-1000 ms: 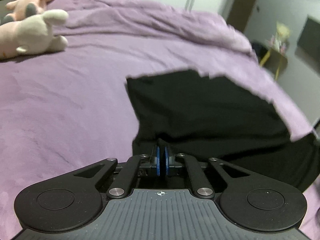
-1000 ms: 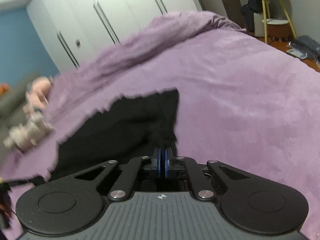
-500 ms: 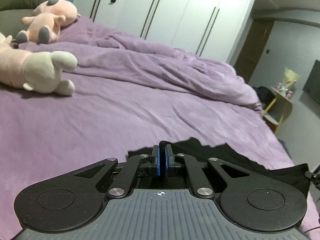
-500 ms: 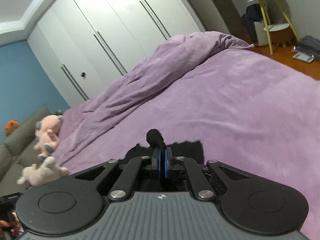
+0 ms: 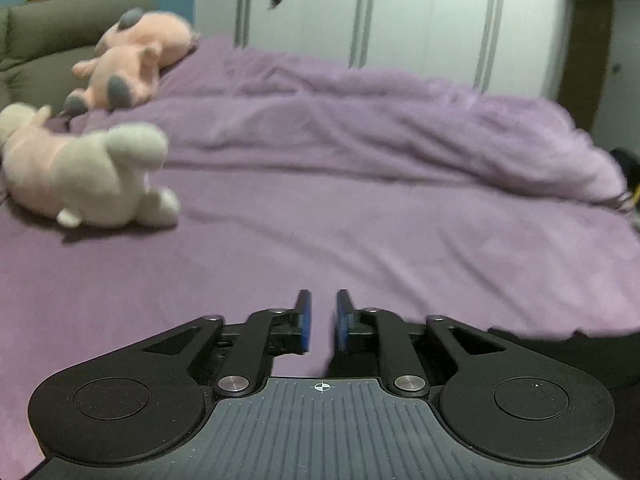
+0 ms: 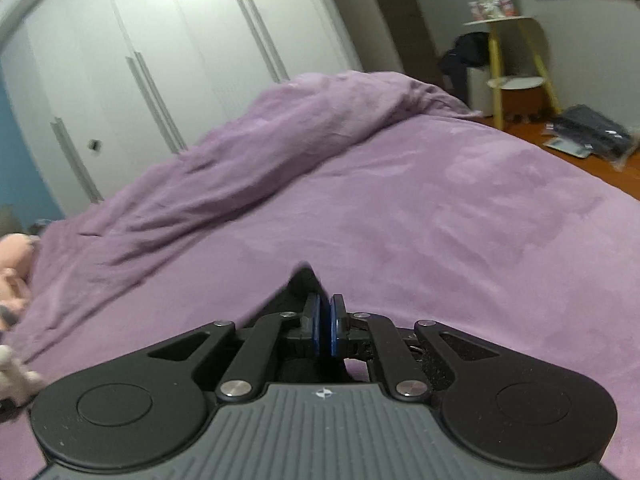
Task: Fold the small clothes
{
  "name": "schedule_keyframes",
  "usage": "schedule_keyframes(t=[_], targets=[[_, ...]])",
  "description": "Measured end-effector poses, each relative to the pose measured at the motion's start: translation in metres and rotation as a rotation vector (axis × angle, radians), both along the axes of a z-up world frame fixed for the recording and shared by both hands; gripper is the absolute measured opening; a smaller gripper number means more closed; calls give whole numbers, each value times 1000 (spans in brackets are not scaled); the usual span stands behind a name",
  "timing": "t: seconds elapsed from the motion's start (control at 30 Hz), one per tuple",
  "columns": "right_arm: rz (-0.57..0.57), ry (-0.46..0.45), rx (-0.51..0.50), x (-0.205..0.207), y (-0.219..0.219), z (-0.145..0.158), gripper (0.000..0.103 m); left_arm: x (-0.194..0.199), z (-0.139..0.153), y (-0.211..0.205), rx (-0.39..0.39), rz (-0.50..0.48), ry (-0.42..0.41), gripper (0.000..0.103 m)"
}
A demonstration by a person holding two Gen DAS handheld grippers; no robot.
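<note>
Both tools point forward and slightly down over the bed (image 5: 360, 240). The left tool (image 5: 320, 320) is opening, its blue pads apart with only purple cover showing between them. The right tool (image 6: 325, 326) is clenched on a peak of the black garment (image 6: 298, 292), which stands up just ahead of its pads. The garment is dark, soft and limp; more of it lies low at the right in the left view. The cover looks velvety and rumpled.
</note>
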State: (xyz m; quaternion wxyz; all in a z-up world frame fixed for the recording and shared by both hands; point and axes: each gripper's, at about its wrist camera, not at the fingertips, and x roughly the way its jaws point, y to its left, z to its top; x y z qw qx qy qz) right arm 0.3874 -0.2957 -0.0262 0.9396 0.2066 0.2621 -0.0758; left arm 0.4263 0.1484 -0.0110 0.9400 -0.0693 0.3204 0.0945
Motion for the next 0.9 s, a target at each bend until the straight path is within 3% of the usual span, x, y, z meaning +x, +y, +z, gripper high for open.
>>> schedule_keyframes(t=[0.07, 0.13, 0.27, 0.33, 0.4, 0.53, 0.7, 0.9], targets=[[-66, 17, -18, 0, 0, -7, 6, -8, -11, 0, -23, 10, 6, 41], [-74, -9, -4, -11, 4, -11, 12, -23, -20, -4, -60, -38, -15, 47], [215, 30, 70, -15, 56, -36, 13, -39, -54, -40, -90, -149, 20, 50], [364, 60, 44, -12, 94, -49, 13, -36, -68, -60, -85, -189, 46, 51], [457, 86, 4, -4, 125, -60, 13, -27, -80, -78, -59, -208, 74, 58], [432, 101, -156, 19, 147, -72, 9, -6, -92, -91, 41, -182, 67, 67], [304, 55, -251, 40, 122, -85, 0, 17, -101, -87, 70, -141, 65, 80], [282, 10, -175, 51, 95, -92, 0, 23, -106, -86, 76, -143, 43, 85]])
